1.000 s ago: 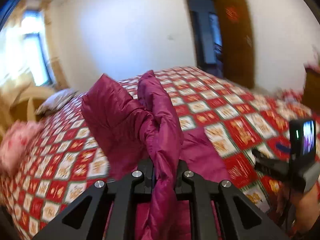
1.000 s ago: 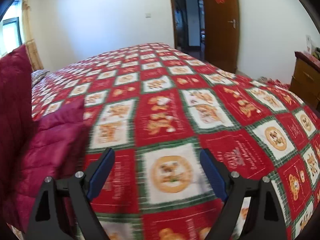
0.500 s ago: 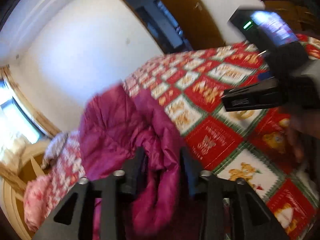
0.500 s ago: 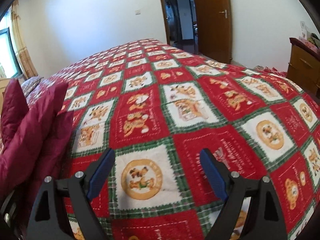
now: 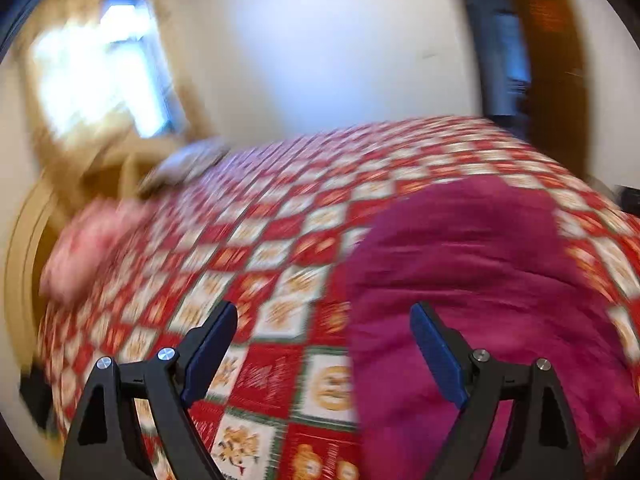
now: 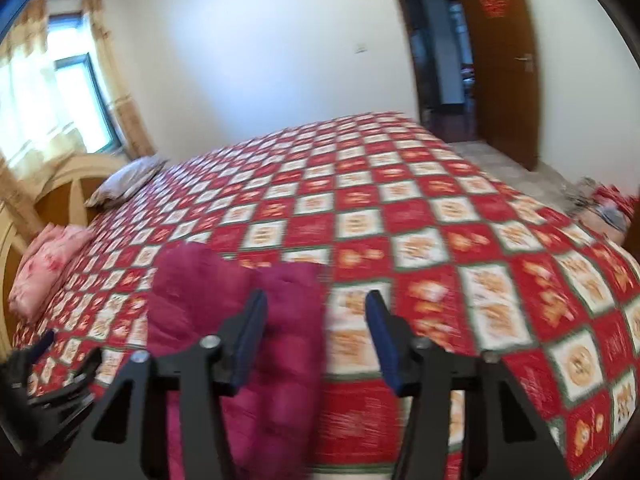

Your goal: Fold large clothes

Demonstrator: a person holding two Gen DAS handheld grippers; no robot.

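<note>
A magenta quilted jacket (image 5: 480, 272) lies in a heap on the red and white checked bedspread (image 5: 280, 248). In the blurred left wrist view my left gripper (image 5: 323, 309) hovers over the bed with its jaws opening wide. Nothing is between them, and the jacket sits behind the right finger. In the right wrist view the jacket (image 6: 208, 292) lies low and left of centre. My right gripper (image 6: 316, 298) is above it with its jaws closing. They grip nothing, and only the jacket's right edge shows behind the gap. A dark part of the left gripper (image 6: 36, 384) shows at the lower left.
A pink pillow (image 6: 44, 264) and a grey pillow (image 6: 124, 180) lie by the wooden headboard (image 6: 68, 188) under the window. A brown door (image 6: 500, 60) stands open at the far right. Loose items (image 6: 600, 204) lie on the floor beside the bed.
My left gripper let go of the jacket and its jaws spread wide. The jacket dropped onto the bed. My right gripper rose, swung left toward the jacket, and its jaws narrowed.
</note>
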